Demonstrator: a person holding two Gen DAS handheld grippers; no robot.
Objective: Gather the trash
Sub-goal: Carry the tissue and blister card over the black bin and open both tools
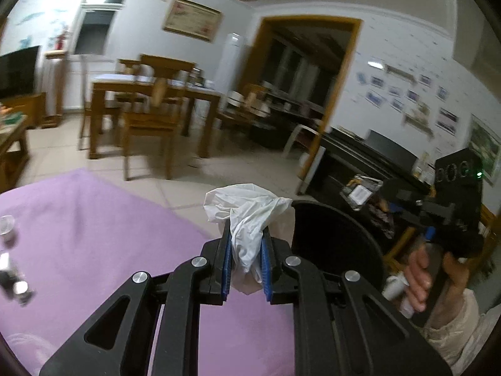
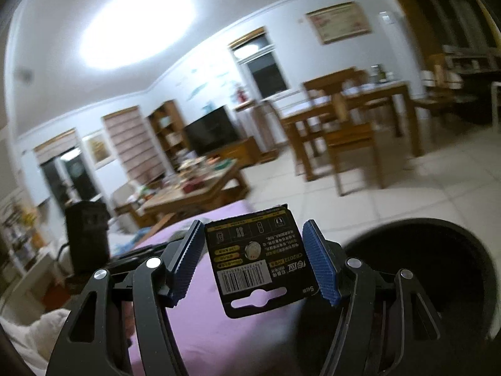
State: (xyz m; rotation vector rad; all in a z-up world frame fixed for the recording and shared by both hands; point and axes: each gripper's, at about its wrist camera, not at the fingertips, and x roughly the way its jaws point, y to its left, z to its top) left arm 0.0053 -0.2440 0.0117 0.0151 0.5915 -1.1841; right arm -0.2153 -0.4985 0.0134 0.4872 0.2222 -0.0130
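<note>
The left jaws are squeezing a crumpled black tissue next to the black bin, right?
Not quite: the tissue is white, not black. The left wrist view shows it crumpled and squeezed in the left jaws, next to the black bin.

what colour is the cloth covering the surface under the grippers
Light purple, plain with no pattern. The cloth shows best in the left wrist view.
</note>
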